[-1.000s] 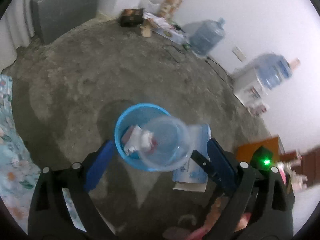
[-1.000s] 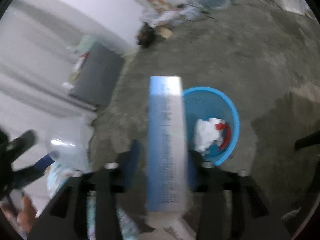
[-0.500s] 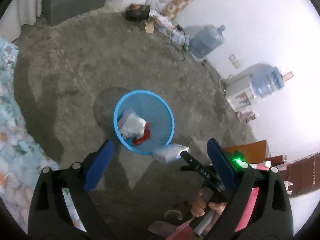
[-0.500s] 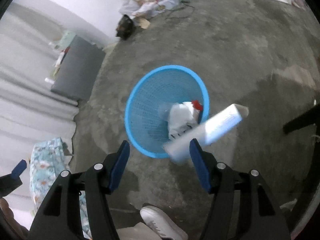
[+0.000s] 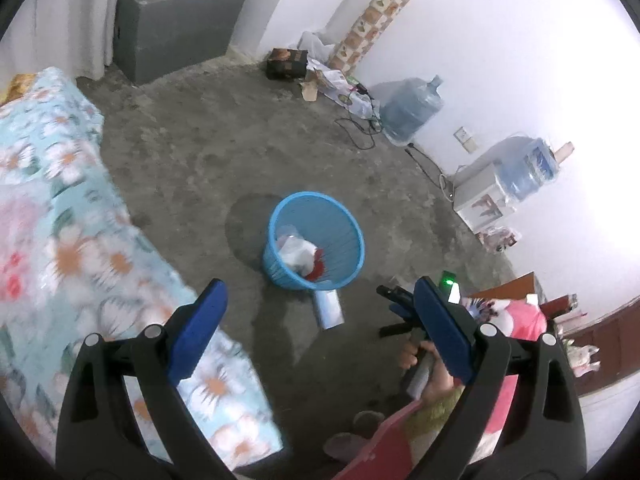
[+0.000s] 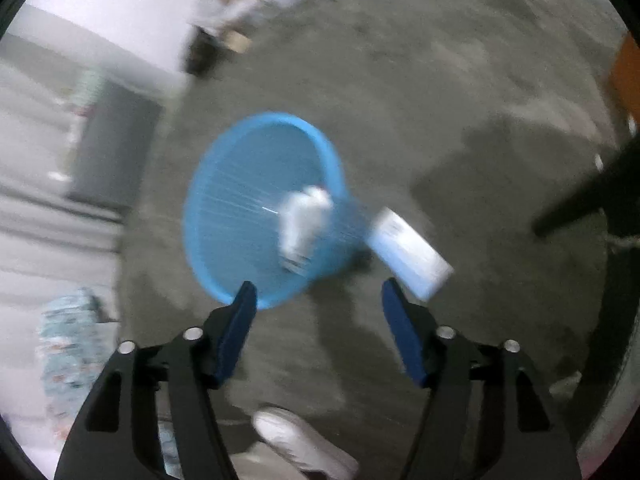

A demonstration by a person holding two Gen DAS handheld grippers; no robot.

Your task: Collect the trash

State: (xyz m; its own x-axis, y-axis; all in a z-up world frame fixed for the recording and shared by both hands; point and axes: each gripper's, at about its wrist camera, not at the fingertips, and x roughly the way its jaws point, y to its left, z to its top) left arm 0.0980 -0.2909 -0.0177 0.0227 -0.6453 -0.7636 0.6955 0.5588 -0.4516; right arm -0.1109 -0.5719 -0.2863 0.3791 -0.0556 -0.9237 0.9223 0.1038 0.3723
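A blue mesh waste basket (image 5: 344, 220) stands on the concrete floor and holds white and red trash (image 5: 300, 254). It also shows, blurred, in the right wrist view (image 6: 240, 200). A blue-and-white box (image 5: 329, 307) lies on the floor outside the basket, against its near side; it also shows in the right wrist view (image 6: 410, 254). My left gripper (image 5: 320, 320) is open and empty, high above the floor. My right gripper (image 6: 320, 320) is open and empty above the basket's near edge; it also shows in the left wrist view (image 5: 400, 300).
A bed with a floral cover (image 5: 60, 220) fills the left. A grey cabinet (image 5: 172, 28), water jugs (image 5: 412, 108), a cable (image 5: 360, 132) and clutter line the far walls. A black stand leg (image 6: 580, 204) and a white shoe (image 6: 304, 448) are near my right gripper.
The clear cup left my left gripper and the box left my right one. The box fell past the basket rim onto the floor. Both grippers rose away from the basket.
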